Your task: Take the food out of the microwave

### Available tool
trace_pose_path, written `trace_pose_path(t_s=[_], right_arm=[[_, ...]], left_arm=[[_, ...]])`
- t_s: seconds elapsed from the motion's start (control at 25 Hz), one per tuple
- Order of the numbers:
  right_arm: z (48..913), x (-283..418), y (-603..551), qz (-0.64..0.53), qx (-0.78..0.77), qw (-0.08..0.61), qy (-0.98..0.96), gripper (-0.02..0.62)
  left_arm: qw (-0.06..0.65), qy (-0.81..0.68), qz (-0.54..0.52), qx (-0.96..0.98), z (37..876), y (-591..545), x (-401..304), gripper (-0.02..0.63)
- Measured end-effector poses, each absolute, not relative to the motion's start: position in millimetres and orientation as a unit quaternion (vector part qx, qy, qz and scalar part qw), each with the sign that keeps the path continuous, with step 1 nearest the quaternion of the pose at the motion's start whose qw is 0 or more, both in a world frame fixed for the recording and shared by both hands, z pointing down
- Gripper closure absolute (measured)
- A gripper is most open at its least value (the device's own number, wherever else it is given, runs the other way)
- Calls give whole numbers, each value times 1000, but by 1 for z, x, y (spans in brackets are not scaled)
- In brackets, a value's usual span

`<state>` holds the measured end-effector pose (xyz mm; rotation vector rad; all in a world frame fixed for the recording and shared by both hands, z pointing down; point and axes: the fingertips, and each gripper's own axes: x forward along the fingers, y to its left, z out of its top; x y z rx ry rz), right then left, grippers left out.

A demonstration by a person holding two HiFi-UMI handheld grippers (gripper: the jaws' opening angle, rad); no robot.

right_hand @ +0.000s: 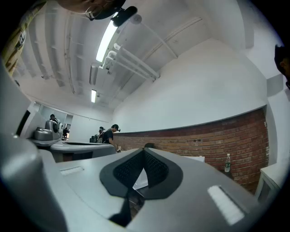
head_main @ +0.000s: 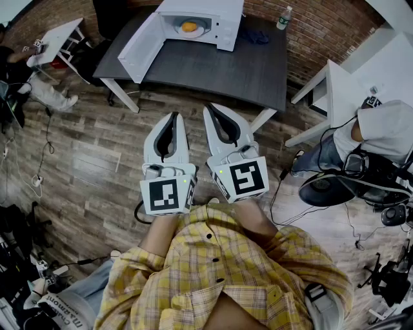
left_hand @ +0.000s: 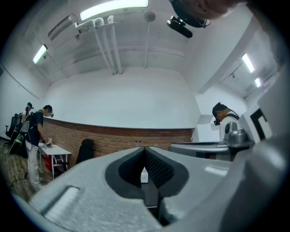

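Note:
A white microwave (head_main: 206, 16) stands on a dark table (head_main: 219, 64) at the top of the head view, its door (head_main: 139, 48) swung open to the left. Inside, an orange piece of food (head_main: 188, 26) lies on a white plate (head_main: 192, 30). My left gripper (head_main: 173, 117) and right gripper (head_main: 210, 108) hang side by side over the wooden floor, well short of the table, both shut with nothing between their jaws. In the left gripper view the jaw tips (left_hand: 145, 149) meet; in the right gripper view the tips (right_hand: 145, 151) meet too.
A water bottle (head_main: 282, 17) and a dark blue cloth (head_main: 255, 35) sit on the table behind the microwave. White tables stand at the left (head_main: 58, 35) and the right (head_main: 342, 84). A seated person (head_main: 381, 129) and cables lie at the right; another person sits at the far left.

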<state>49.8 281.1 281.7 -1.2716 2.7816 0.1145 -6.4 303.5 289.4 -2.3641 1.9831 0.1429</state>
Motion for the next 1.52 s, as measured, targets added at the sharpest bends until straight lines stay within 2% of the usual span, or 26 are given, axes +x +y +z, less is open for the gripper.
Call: trace_pose_path(t_s=[0.36,0.92,1.52], right_arm=[[272,73,295,57,-406,60,910,594],[292,87,297,37,-404,45,913,592],[312,56,190,32,-426,20,904,592]], left_arm=[[30,653,51,-755,289,311,12,606],[29,657,52,-752,301,314,21,606],[-4,649,54,-759,328,198,-16,606]])
